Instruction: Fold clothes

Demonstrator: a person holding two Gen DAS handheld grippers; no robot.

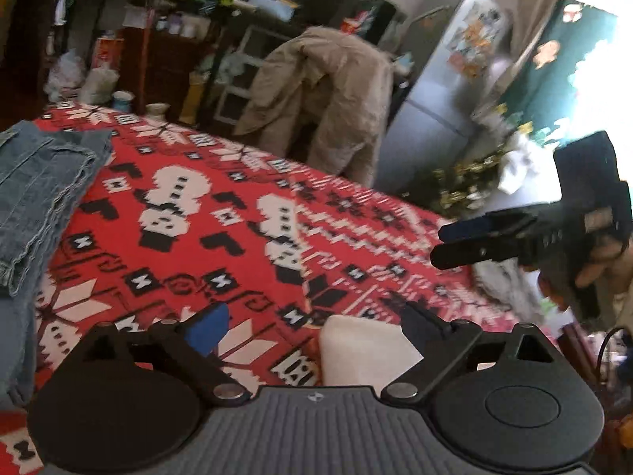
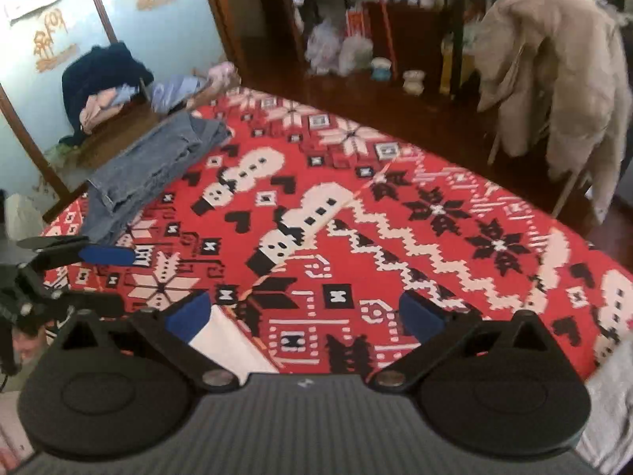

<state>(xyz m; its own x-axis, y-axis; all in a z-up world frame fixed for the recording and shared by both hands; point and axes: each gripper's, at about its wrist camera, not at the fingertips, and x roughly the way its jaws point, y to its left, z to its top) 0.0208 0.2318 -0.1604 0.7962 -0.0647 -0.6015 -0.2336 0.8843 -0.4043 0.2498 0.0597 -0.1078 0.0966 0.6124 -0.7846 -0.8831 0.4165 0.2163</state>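
A folded pair of blue jeans (image 1: 39, 190) lies at the left of the red patterned blanket (image 1: 237, 198); the right wrist view shows the jeans (image 2: 154, 166) at the far left edge. A white folded cloth (image 1: 364, 352) rests on the blanket just below my left gripper (image 1: 312, 316), which is open, its pads clear of the cloth. My right gripper (image 2: 304, 304) is open above the blanket, with the white cloth (image 2: 233, 344) beside its left finger. Each view also catches the other gripper: the right gripper (image 1: 447, 241) at the right edge, the left gripper (image 2: 114, 279) at the left edge.
A beige coat (image 2: 554, 71) hangs over a chair beyond the blanket's far edge. A silver fridge (image 1: 447, 91) stands behind it. Grey fabric (image 2: 609, 396) lies at the blanket's right edge. Cluttered dark shelves (image 1: 158, 19) and a heap of clothes (image 2: 107, 79) fill the background.
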